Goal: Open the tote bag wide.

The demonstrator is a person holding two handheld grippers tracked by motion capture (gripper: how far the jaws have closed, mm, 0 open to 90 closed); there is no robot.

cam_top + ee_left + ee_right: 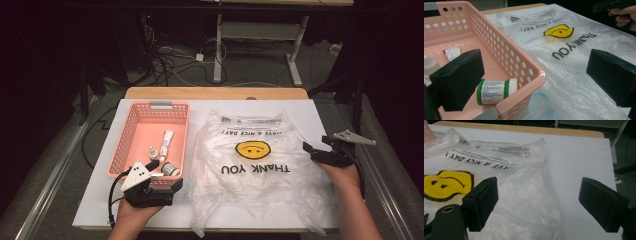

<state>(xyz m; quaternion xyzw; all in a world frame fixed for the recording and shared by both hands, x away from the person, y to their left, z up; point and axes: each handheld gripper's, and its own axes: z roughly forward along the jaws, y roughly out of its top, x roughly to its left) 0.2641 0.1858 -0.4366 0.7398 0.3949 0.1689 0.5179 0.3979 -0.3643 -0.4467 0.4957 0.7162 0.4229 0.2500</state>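
Left: my left gripper (167, 186) hangs at the near corner of the pink basket (131, 131), jaws spread, straddling its wall, pinching nothing | Right: my right gripper (312, 150) sits at the plastic bag's (250, 165) right edge; jaws wide, gripping nothing | Bag: flat on the white board (320, 115), beside the basket; green-capped bottle (495, 91) lying inside it

Pink basket (131, 131) beside plastic bag (250, 165); table (320, 112).

Dark room, grey floor (60, 150), tangled cables (170, 60) (beside a white desk frame (260, 35)).
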